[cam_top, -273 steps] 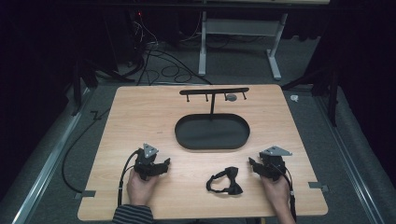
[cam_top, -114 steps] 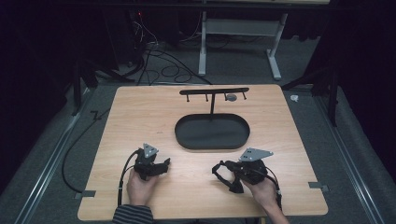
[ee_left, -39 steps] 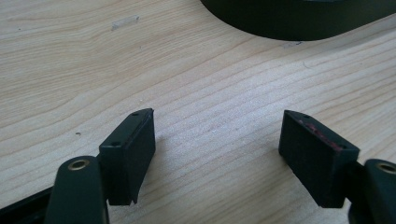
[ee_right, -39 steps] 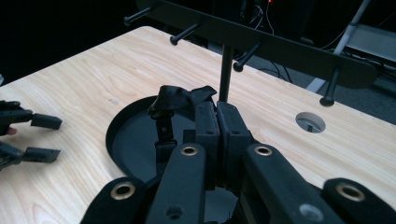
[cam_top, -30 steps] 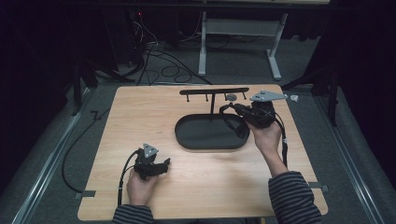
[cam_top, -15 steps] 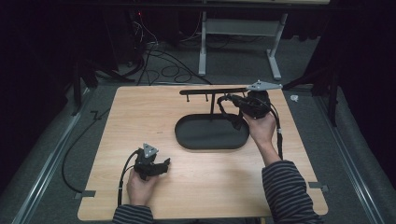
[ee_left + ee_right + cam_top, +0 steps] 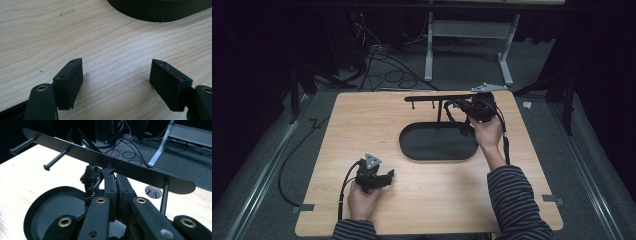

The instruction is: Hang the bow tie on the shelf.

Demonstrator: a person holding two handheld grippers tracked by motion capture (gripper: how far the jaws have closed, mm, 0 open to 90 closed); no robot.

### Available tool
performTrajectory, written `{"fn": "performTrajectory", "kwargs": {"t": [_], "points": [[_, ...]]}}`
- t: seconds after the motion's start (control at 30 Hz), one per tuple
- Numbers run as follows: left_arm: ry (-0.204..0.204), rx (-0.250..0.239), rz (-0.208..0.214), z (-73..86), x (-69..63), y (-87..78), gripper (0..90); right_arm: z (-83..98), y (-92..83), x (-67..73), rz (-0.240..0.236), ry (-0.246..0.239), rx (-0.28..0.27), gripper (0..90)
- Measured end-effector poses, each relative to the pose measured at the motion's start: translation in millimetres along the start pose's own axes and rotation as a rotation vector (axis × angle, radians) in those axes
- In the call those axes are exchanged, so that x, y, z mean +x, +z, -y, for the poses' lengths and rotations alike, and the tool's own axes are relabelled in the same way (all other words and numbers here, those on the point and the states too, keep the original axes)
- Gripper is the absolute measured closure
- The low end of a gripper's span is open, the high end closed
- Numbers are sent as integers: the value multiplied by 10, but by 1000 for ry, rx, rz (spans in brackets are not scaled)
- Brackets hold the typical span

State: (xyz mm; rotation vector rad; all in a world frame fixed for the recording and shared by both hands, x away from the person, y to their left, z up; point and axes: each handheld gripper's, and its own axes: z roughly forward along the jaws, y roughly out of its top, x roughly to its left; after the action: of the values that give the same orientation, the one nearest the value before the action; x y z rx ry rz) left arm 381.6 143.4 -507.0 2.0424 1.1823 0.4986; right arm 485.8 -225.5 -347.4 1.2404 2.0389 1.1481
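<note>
Black fabric bow tie held up at the peg rail, not yet hung.

The small black fabric bow tie (image 7: 96,175) is pinched at the tips of the right tongs (image 7: 115,185), whose jaws are clenched on its strap, just under the flat black metal rail (image 7: 120,165) of the stand and beside one of its short black pegs (image 7: 55,159). Below the tongs lies the oval black tray (image 7: 438,142) that forms the stand's base. The tie appears to touch a peg, but whether its loop is over one cannot be told, so hooking and letting go seem left to do. The left tongs (image 7: 116,82) rest released and empty on the pale wooden surface (image 7: 362,125), well apart.
</note>
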Motion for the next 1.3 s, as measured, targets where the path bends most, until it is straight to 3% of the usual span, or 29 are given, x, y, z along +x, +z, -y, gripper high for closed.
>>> {"fn": "performTrajectory", "kwargs": {"t": [0.6,1.3], "points": [[1,0,-1,0,-1,0,274,9,-15,-11,-19,17,5,795],[1,1,-1,0,-2,0,275,95,-399,-72,-40,31,-43,668]]}}
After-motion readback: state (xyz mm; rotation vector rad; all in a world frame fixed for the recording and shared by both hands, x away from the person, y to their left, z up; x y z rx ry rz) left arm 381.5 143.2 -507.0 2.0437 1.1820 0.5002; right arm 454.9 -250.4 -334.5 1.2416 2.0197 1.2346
